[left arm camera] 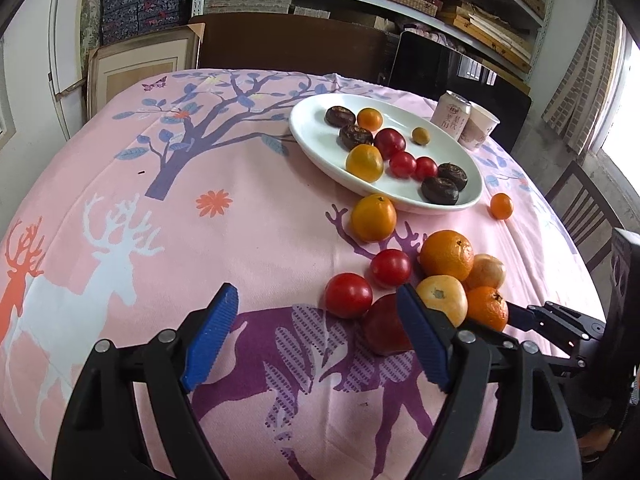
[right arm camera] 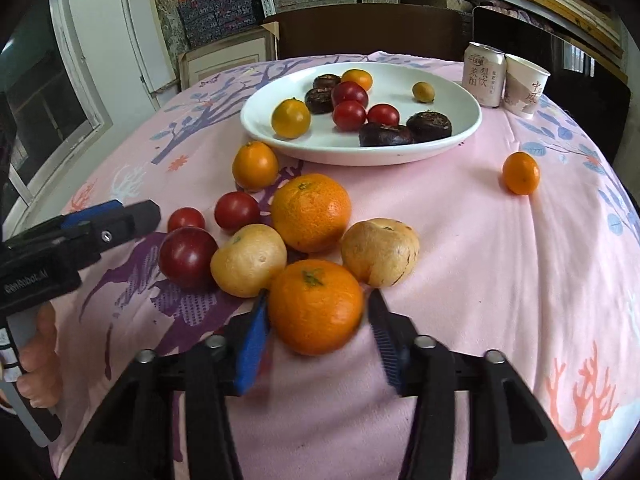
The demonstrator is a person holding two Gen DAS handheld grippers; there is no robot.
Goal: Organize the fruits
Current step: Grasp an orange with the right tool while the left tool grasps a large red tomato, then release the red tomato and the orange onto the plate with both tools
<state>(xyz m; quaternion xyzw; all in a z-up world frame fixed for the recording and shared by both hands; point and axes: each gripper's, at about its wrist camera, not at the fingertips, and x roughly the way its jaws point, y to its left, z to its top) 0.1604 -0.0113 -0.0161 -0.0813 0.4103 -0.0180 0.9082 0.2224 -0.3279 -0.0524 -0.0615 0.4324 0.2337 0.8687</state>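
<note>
A white plate [right arm camera: 460, 136] holds red tomatoes, dark chestnuts and small orange fruits at the table's far side; it also shows in the left wrist view [left arm camera: 316, 136]. A pile of loose fruit lies in front of it. My right gripper [right arm camera: 316, 308] has its blue pads on both sides of a mandarin [right arm camera: 316, 306], touching it. A second mandarin [right arm camera: 310, 212], two pale fruits [right arm camera: 248, 260] and a dark red plum [right arm camera: 188, 258] sit just beyond. My left gripper [left arm camera: 316, 304] is open and empty, left of the pile, its right pad next to the plum [left arm camera: 382, 330].
A drink can [right arm camera: 482, 74] and a paper cup [right arm camera: 524, 86] stand behind the plate on the right. A lone small orange [right arm camera: 520, 173] lies to the right. The pink printed cloth [left arm camera: 240, 240] covers the table. Chairs and shelves stand behind.
</note>
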